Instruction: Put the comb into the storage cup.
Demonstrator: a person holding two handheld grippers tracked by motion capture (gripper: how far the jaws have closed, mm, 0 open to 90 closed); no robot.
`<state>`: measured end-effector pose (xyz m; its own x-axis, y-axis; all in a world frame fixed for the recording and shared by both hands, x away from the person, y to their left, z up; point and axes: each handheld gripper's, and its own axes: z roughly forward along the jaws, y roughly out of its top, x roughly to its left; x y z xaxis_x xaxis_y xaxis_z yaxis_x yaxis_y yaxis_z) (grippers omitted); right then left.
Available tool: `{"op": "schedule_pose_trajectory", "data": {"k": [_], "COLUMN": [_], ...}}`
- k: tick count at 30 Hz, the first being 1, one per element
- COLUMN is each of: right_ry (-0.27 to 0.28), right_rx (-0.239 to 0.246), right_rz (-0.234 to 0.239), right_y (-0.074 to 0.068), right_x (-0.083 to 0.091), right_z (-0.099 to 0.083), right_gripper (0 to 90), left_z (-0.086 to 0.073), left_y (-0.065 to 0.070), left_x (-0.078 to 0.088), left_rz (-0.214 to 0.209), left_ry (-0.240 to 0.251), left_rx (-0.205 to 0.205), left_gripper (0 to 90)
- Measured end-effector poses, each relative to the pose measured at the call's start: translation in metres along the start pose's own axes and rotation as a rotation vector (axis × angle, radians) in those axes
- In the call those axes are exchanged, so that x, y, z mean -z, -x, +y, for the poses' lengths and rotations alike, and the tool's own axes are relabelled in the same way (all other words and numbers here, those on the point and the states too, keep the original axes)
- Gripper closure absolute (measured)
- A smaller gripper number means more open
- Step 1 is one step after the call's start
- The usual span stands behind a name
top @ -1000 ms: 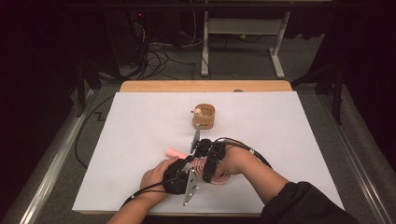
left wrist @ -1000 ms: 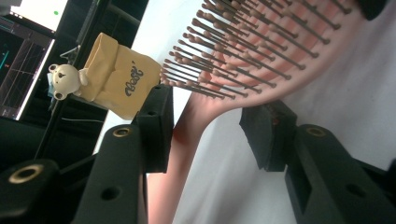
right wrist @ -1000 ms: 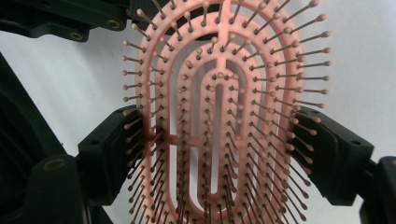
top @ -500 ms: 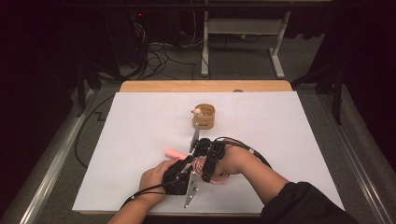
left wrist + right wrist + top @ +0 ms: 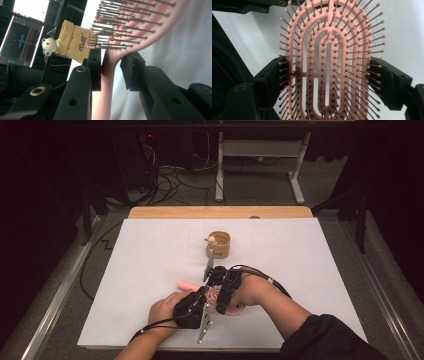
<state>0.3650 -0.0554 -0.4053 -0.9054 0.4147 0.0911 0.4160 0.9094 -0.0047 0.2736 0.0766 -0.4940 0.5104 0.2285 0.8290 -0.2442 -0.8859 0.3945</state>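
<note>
So the count: one pink hairbrush point(image 5: 327, 62), one little tan cup point(image 5: 218, 244) with one tiny bear figure point(image 5: 50, 45) on it, two grippers, left gripper point(image 5: 111, 71) and right gripper point(image 5: 327, 82), and one white sheet point(image 5: 150, 250) on one wooden table point(image 5: 220, 212).

This looks like a lab or recording workspace rather than a home. The counter point(image 5: 150, 270) is covered with a plain white sheet and stands on grey carpet in a dark room. At 12 o'clock beyond it, loose cables point(image 5: 170, 177) trail across the floor beside a metal desk frame point(image 5: 260, 160). In the left gripper view, lit monitors point(image 5: 21, 37) show graphs at 9 o'clock.
</note>
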Motion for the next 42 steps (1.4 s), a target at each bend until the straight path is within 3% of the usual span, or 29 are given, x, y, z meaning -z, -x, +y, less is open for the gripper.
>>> {"op": "schedule_pose_trajectory", "data": {"k": [5, 6, 11, 12, 15, 16, 19, 35, 37, 38, 42], "right_ry": [0.004, 0.012, 0.023, 0.025, 0.029, 0.031, 0.031, 0.056, 0.058, 0.058, 0.063], "right_rx": [-0.003, 0.0, 0.0, 0.006, 0.006, 0.007, 0.008, 0.011, 0.014, 0.015, 0.015], "right_rz": [0.003, 0.001, -0.006, -0.012, -0.014, -0.015, -0.017, -0.019, -0.019, -0.017, -0.012], "right_y": [0.0, 0.0, 0.0, -0.001, -0.001, -0.001, -0.001, -0.002, -0.002, -0.002, -0.001], "right_x": [0.004, 0.004, 0.01, 0.011, 0.012, 0.012, 0.013, 0.02, 0.022, 0.022, 0.021], "right_z": [0.0, 0.0, 0.0, 0.001, 0.001, 0.001, 0.001, -0.003, -0.004, -0.004, -0.005], "right_gripper": [20.0, 20.0, 20.0, 20.0, 19.9, 20.0, 19.9, 19.6, 19.6, 19.6, 19.5], "left_z": [0.0, 0.0, 0.0, 0.0, 0.001, 0.001, 0.003, 0.004, 0.004, 0.004, 0.004], "left_y": [0.0, 0.0, -0.001, 0.001, 0.001, 0.001, -0.001, -0.002, -0.002, 0.001, -0.002], "left_x": [-0.001, 0.0, 0.002, 0.001, 0.001, 0.001, 0.004, 0.006, 0.007, 0.004, 0.007], "left_rz": [0.002, 0.012, 0.043, 0.046, 0.059, 0.065, 0.078, 0.118, 0.119, 0.118, 0.118], "left_ry": [-0.002, -0.016, -0.027, -0.009, -0.014, -0.017, -0.07, -0.053, -0.047, -0.005, -0.061], "left_rx": [-0.01, -0.03, -0.051, -0.033, -0.041, -0.047, -0.117, -0.121, -0.115, -0.07, -0.133], "left_gripper": [75.6, 76.0, 77.8, 78.0, 78.4, 78.7, 79.5, 80.4, 80.5, 80.5, 80.5]}}
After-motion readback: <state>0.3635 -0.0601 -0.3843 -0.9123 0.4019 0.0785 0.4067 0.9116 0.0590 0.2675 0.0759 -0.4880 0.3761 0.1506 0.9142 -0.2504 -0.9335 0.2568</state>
